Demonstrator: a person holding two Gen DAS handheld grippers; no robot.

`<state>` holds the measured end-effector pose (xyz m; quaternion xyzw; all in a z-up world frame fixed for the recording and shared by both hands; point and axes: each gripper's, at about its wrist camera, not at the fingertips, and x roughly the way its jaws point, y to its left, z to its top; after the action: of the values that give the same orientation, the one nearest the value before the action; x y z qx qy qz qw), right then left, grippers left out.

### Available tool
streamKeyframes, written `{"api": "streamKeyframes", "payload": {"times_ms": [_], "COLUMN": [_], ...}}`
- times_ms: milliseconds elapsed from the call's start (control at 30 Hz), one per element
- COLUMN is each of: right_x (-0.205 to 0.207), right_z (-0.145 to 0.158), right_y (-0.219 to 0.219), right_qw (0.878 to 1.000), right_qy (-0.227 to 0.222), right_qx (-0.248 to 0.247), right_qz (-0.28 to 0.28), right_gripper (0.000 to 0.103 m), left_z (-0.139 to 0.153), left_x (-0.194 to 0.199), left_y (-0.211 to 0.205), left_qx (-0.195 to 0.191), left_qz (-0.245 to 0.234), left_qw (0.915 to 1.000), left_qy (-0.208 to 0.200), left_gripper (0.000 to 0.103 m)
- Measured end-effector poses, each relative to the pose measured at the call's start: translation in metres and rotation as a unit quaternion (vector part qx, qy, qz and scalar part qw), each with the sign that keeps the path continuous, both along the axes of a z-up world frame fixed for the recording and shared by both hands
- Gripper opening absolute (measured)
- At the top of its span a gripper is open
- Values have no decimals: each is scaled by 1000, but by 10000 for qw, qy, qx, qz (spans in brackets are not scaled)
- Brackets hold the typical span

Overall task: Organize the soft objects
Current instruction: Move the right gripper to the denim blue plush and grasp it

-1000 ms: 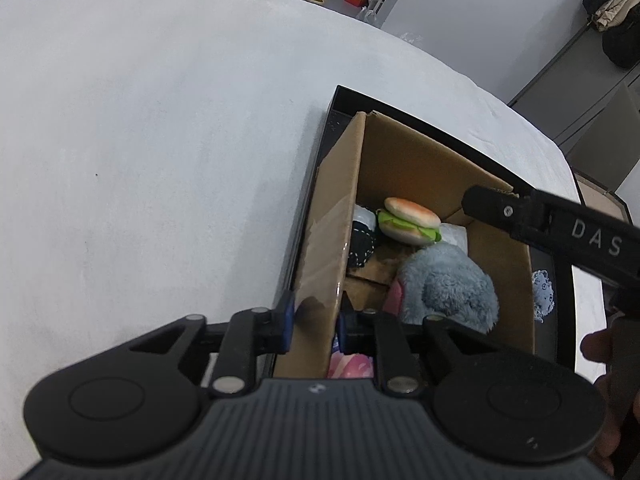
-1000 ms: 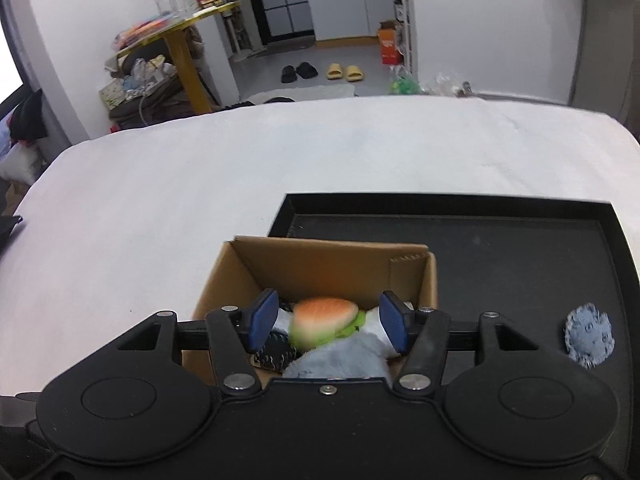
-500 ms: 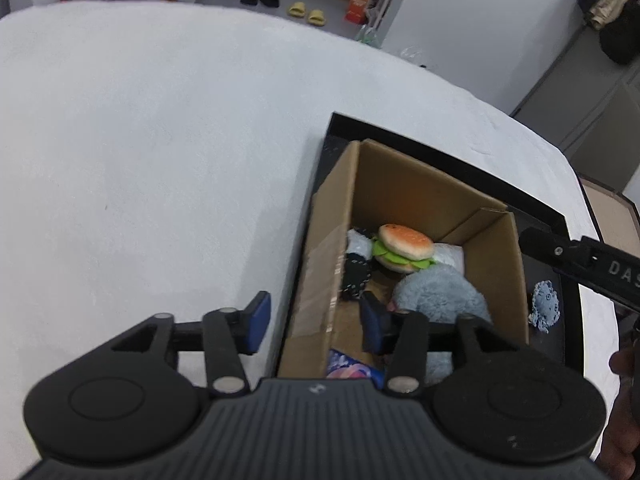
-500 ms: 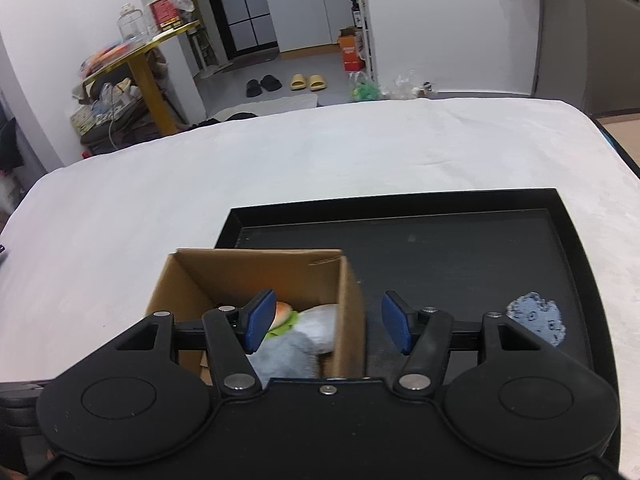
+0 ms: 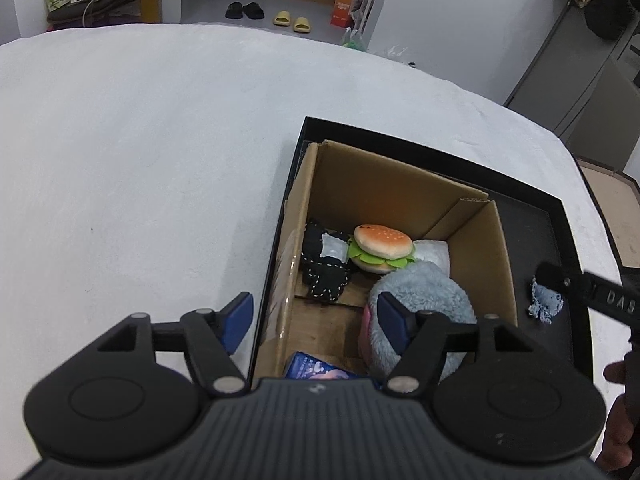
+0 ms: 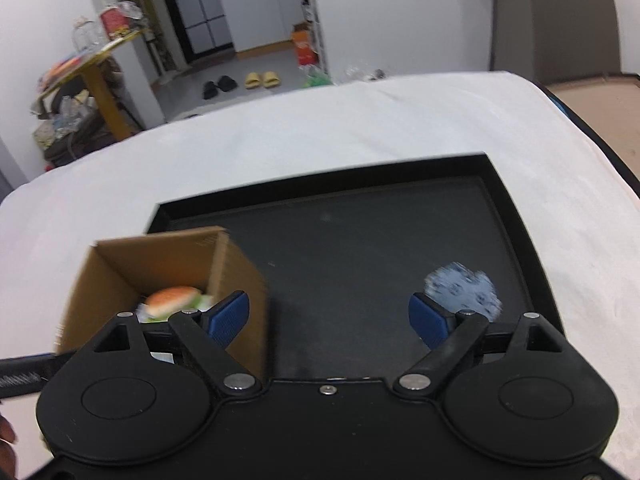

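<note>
A cardboard box (image 5: 496, 256) stands in the left part of a black tray (image 6: 360, 248). It holds a plush burger (image 5: 382, 242), a black knitted piece (image 5: 324, 268), a fluffy blue-grey toy (image 5: 424, 300) and a blue packet (image 5: 316, 370). A small blue-patterned cloth (image 6: 464, 286) lies on the tray's right side, also in the left wrist view (image 5: 546, 304). My left gripper (image 5: 314, 320) is open and empty, straddling the box's left wall. My right gripper (image 6: 330, 318) is open and empty above the tray between the box (image 6: 168, 268) and the cloth.
The tray lies on a white table (image 5: 140, 160). The table's right edge (image 6: 592, 132) is close to the tray. Beyond the table are floor, slippers (image 6: 262, 79), an orange box (image 6: 304, 42) and a cluttered yellow table (image 6: 92, 64).
My left gripper let go of the box's left wall, opened and drew back. My right gripper opened wider and moved right, from above the box toward the cloth.
</note>
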<state>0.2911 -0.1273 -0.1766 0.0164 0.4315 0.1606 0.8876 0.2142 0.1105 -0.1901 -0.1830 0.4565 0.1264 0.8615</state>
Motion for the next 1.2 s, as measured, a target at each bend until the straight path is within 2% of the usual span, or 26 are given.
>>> {"api": "streamKeyframes", "payload": {"times_ms": [233,633,800,967,1200], "right_x": [7,32,42,49,55], "right_z": [-20,-48,-58,-67,-72], "right_y": [-28,-62,-72,-78,-79], "right_qw": [9993,9973,9970,9967,9967], "right_qy": [153,172,237,321,342], "right_qx": [-165,-398,-393,-394,-373], "right_qz": [-295,-588,-625,-637,-628], "right_gripper": [90,90,85,74,73], "left_z": [-8,-14,-16,-17,-18], "left_x": [8,19,25,30,33], "left_y": [-4,-15,-19,-23,-25], "left_qx": [8,182,296,399,466], "left_qz": [49,32,90,122,136], "left_qw": [9999,9994,9989,9982,9977], "left_qy": [135,294,357,427,475], "left_gripper": [67,72,73,74,74]}}
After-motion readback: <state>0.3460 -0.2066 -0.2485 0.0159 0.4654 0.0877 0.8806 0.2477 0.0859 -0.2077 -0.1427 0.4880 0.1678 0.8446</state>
